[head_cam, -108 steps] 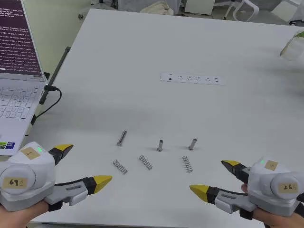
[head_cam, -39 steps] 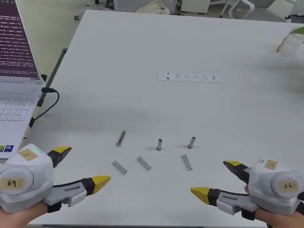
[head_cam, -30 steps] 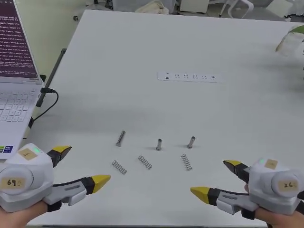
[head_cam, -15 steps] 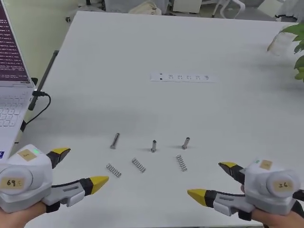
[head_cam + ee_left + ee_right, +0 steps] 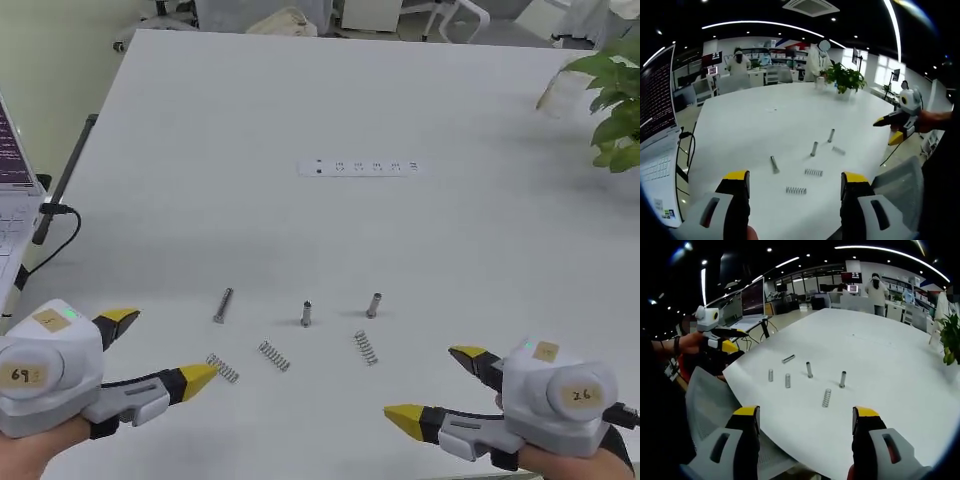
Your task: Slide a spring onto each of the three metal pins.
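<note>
The left tongs (image 5: 160, 346) and the right tongs (image 5: 432, 383) hover at the near edge of the worktop (image 5: 300, 90), both spread wide and holding nothing. Between them is a row of three pins. The left pin (image 5: 223, 305) lies flat, while the middle pin (image 5: 306, 313) and the right pin (image 5: 374, 305) stand upright. Closer to the edge lie the left spring (image 5: 222, 368), middle spring (image 5: 273, 356) and right spring (image 5: 365, 347), none of them on a pin.

A wide white surface (image 5: 300, 90). Near its front edge are three metal pins in a row. The left pin (image 5: 223, 305) lies flat. The middle pin (image 5: 306, 314) and right pin (image 5: 374, 305) stand upright. Just in front lie the left spring (image 5: 222, 368), middle spring (image 5: 273, 356) and right spring (image 5: 365, 347). Farther back lies a white power strip (image 5: 360, 168). A laptop (image 5: 8, 160) sits at the left edge.
</note>
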The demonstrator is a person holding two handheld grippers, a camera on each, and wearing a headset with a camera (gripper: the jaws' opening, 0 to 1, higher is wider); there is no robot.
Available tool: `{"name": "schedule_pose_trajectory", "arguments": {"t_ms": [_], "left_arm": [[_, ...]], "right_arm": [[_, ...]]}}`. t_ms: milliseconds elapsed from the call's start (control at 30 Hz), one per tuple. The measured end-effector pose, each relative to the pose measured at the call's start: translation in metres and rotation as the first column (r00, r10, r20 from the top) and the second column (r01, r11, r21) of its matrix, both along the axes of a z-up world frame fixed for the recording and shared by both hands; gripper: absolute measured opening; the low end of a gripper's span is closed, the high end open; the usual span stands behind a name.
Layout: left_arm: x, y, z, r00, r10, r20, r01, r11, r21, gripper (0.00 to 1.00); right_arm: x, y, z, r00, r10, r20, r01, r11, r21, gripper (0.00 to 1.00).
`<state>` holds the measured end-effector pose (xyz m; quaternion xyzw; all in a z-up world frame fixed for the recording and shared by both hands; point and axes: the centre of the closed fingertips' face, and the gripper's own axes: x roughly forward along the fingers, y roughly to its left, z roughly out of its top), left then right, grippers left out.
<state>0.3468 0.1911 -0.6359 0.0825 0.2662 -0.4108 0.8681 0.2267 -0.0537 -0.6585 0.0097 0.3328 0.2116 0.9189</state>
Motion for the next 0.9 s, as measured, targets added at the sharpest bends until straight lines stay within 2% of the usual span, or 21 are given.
{"name": "schedule_pose_trajectory", "arguments": {"t_ms": [100,233,433,700,900], "left_arm": [[0.003,-0.001,-0.001,1.0,0.0,0.001,0.0,1.0,-0.002,0.71],[0.009,0.0,-0.011,1.0,-0.011,-0.005,0.011,1.0,0.012,0.7],[0.016,0.0,-0.018,1.0,-0.015,-0.012,0.015,1.0,0.018,0.7],[0.023,-0.008,-0.023,1.0,-0.023,-0.017,0.023,1.0,0.011,0.7],[0.026,-0.015,-0.025,0.999,-0.045,-0.019,0.046,0.999,0.024,0.69]], "right_arm": [[-0.001,-0.001,-0.001,1.0,-0.007,-0.001,0.007,1.0,0.004,0.74],[-0.004,0.001,-0.003,1.0,0.0,-0.01,0.0,1.0,0.007,0.74],[-0.004,0.003,-0.003,1.0,0.009,-0.012,-0.009,1.0,0.005,0.74],[-0.001,0.004,-0.002,1.0,0.016,-0.012,-0.016,1.0,0.004,0.74],[-0.001,0.004,-0.001,1.0,0.021,-0.011,-0.021,1.0,0.0,0.74]]}}
